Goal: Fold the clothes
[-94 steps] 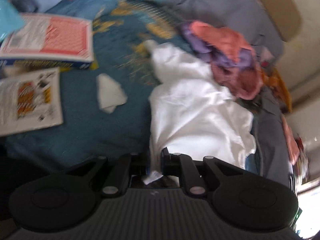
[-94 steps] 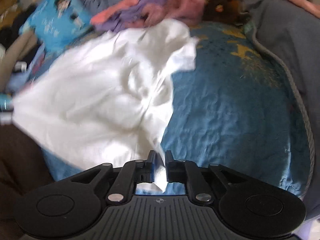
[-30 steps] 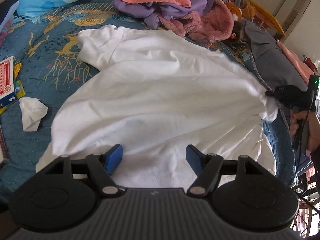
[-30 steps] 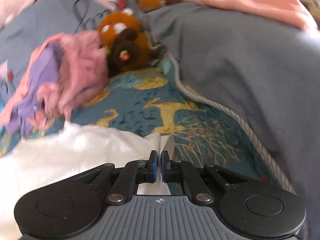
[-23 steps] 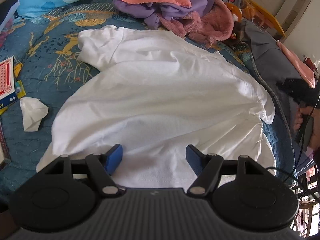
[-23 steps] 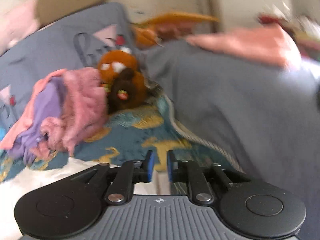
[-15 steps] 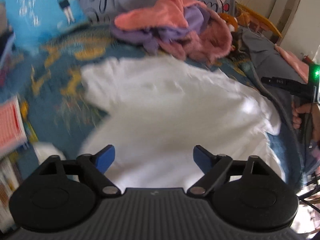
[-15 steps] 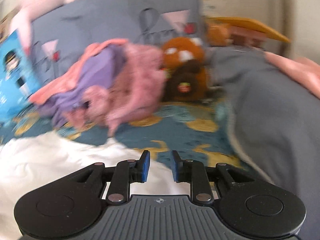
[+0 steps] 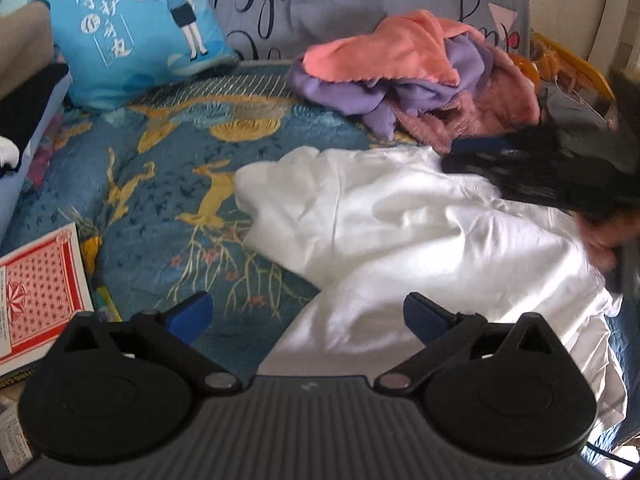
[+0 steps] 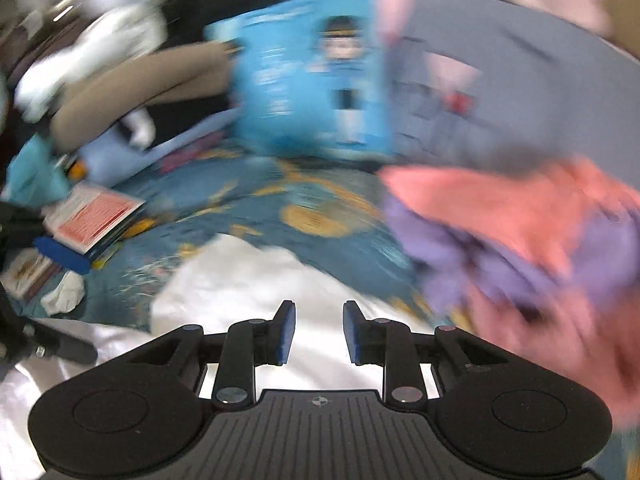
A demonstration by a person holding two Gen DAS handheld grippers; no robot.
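Currently the left gripper (image 9: 307,314) is spread wide, gripping nothing, above the near-left hem of the rumpled white cotton t-shirt (image 9: 420,240). That shirt lies unfolded on the blue quilted bedspread with gold deer print (image 9: 168,184); its long axis runs from the near hem, by the left gripper, away toward the collar. 1 sleeve (image 9: 288,188) sticks out left, ahead of the left gripper, so the left is nearer it. Right gripper (image 10: 319,330) is also parted and empty, low over the shirt's far end, just beside the pink-and-purple fleece pile (image 9: 420,76); its view is blurred.
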